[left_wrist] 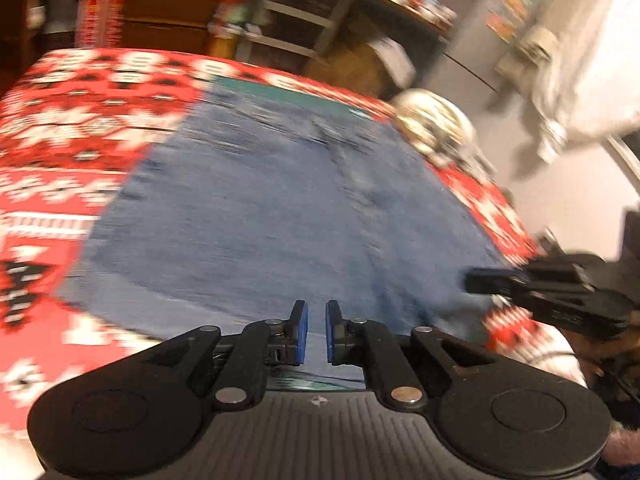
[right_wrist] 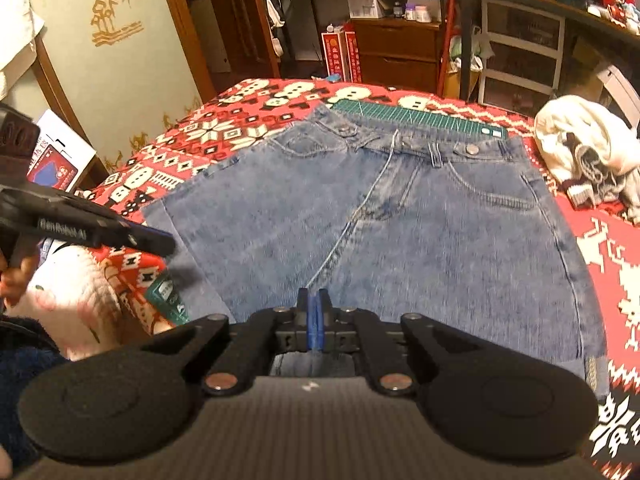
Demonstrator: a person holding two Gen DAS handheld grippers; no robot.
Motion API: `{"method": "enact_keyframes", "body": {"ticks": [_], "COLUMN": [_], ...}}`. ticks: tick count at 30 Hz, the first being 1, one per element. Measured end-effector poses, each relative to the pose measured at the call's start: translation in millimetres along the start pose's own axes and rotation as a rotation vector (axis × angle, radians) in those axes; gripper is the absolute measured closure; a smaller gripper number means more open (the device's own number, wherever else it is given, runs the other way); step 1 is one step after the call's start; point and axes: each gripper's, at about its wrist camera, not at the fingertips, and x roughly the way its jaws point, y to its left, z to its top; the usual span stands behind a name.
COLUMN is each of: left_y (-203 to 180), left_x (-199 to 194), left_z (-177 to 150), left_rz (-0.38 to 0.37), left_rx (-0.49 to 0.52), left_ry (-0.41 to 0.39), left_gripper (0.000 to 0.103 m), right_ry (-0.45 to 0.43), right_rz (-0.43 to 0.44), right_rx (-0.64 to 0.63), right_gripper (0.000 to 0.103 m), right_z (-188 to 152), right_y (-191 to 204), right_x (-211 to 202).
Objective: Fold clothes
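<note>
A pair of light blue jeans [right_wrist: 400,220] lies flat on a table under a red patterned cloth [right_wrist: 240,132], waistband at the far side. My right gripper [right_wrist: 316,316] hovers at the jeans' near edge with its blue pads shut together; no cloth shows between them. My left gripper [left_wrist: 316,332] is over the near part of the jeans [left_wrist: 280,200], its pads a small gap apart and empty. The left wrist view is blurred. The left gripper [right_wrist: 164,244] appears by the jeans' left edge, and the right gripper [left_wrist: 472,280] by their right edge.
A green cutting mat [right_wrist: 420,114] sticks out from under the waistband. A heap of white clothes [right_wrist: 580,140] lies at the table's far right corner. A hand [right_wrist: 16,276] holds the left gripper. Drawers, shelves and boxes crowd the room behind the table.
</note>
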Motion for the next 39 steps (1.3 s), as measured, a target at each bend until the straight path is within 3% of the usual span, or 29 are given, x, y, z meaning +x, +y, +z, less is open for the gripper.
{"method": "enact_keyframes", "body": {"ticks": [4,6,9,17,24,26,28,31,34,39], "left_y": [42,58,77,107,98,92,91,89,74,64], "left_x": [-20,-24,-25,-3,5,8,9,9,9,2], "left_z": [2,4,5,10,8,8,9,11,10,8], "left_rz": [0.150,0.226,0.305,0.298,0.319,0.334,0.311,0.316,0.378,0.422], "left_rx": [-0.020,0.005,0.043,0.012,0.053,0.078,0.071,0.056,0.124,0.170], "left_ry": [-0.053,-0.073,-0.082,-0.047,-0.024,-0.016,-0.006,0.002,-0.004,-0.044], "left_gripper": [0.089,0.079,0.074,0.071,0.069,0.072,0.085,0.089,0.093,0.093], "right_ry": [-0.009,-0.010,0.000,0.011,0.002,-0.002,-0.005,-0.011,-0.029,-0.070], "right_rz": [-0.028,-0.046,-0.077,-0.124,-0.133,-0.132,-0.125,-0.123,-0.135,-0.254], "right_rx": [0.031,0.056,0.102,0.194,0.224,0.237,0.245,0.243,0.252,0.269], "right_gripper": [0.098,0.098,0.098,0.098,0.097,0.097,0.097,0.097,0.097,0.097], "right_z": [2,1,-3,-14,-18,-19,-21,-23,-22,-27], "right_y": [-10,-19,-35,-66,-76,-78,-78,-78,-81,-104], "right_x": [0,-1,1,-2,-4,-4,-4,-6,-12,-37]}}
